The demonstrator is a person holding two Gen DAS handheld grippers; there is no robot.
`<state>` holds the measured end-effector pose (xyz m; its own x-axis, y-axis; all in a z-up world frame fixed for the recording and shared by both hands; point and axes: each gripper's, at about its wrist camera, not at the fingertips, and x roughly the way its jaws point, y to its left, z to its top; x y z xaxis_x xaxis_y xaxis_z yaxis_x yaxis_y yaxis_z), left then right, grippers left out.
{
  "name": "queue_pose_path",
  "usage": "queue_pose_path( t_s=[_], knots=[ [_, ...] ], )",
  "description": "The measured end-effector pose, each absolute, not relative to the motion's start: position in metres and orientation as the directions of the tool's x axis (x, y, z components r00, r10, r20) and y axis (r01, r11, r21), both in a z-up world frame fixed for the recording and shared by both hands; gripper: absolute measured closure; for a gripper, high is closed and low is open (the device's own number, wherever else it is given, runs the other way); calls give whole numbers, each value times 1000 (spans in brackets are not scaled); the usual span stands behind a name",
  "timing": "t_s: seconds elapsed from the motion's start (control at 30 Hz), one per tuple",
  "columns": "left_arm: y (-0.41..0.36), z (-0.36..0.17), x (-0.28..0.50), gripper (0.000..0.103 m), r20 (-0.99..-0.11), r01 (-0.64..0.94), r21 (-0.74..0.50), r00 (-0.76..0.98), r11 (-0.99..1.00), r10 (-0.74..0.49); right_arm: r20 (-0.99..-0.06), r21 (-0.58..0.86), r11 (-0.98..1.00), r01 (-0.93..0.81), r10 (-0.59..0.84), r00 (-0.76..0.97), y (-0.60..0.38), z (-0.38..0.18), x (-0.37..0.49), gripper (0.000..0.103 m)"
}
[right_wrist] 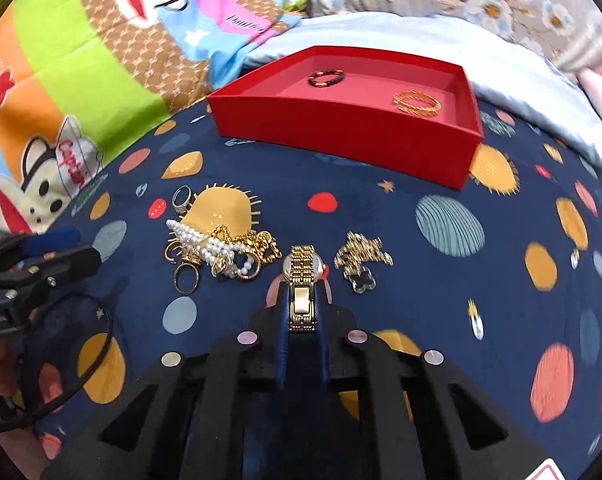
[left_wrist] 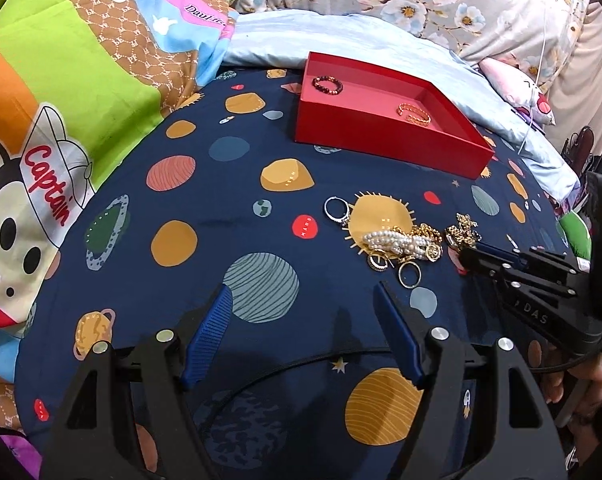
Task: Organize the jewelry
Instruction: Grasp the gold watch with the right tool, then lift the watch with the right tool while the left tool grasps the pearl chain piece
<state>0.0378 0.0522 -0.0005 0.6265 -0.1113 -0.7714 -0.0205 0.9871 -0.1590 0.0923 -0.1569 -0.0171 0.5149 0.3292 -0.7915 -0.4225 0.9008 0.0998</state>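
Observation:
My right gripper [right_wrist: 303, 285] is shut on a gold watch [right_wrist: 302, 276], its blue pads pressing the band's clasp just above the bedspread. To its right lies a gold chain with a dark clover charm [right_wrist: 361, 262]. To its left sits a tangle of pearls and gold chains [right_wrist: 217, 248], with a gold ring [right_wrist: 186, 278] and a silver ring [right_wrist: 182, 197] beside it. The red box [right_wrist: 341, 136] behind holds a dark bead bracelet [right_wrist: 325, 78] and a gold bangle [right_wrist: 416, 102]. My left gripper [left_wrist: 301, 288] hovers open with nothing between its fingers, short of the pearl pile [left_wrist: 397, 244].
Everything lies on a navy planet-print bedspread [left_wrist: 205, 208]. A cartoon-monkey quilt [left_wrist: 61, 80] is bunched at the left, and a pale blue sheet [left_wrist: 381, 40] and floral pillows rise behind the box. A black cable [left_wrist: 285, 368] crosses under the left gripper.

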Motion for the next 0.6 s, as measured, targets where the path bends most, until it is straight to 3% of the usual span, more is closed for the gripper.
queue_pose_path(
  t_s=[0.37,0.6],
  knots=[
    [42,-1,43,33,-764,25,-182,625,983,-158,-770,199,935,-295,335,542,-186,-19,53,92],
    [19,5,72,33,-740,175,-166,628,971,-240,-763,242,928,-284,363,535,-190,-20,54,92]
  ],
)
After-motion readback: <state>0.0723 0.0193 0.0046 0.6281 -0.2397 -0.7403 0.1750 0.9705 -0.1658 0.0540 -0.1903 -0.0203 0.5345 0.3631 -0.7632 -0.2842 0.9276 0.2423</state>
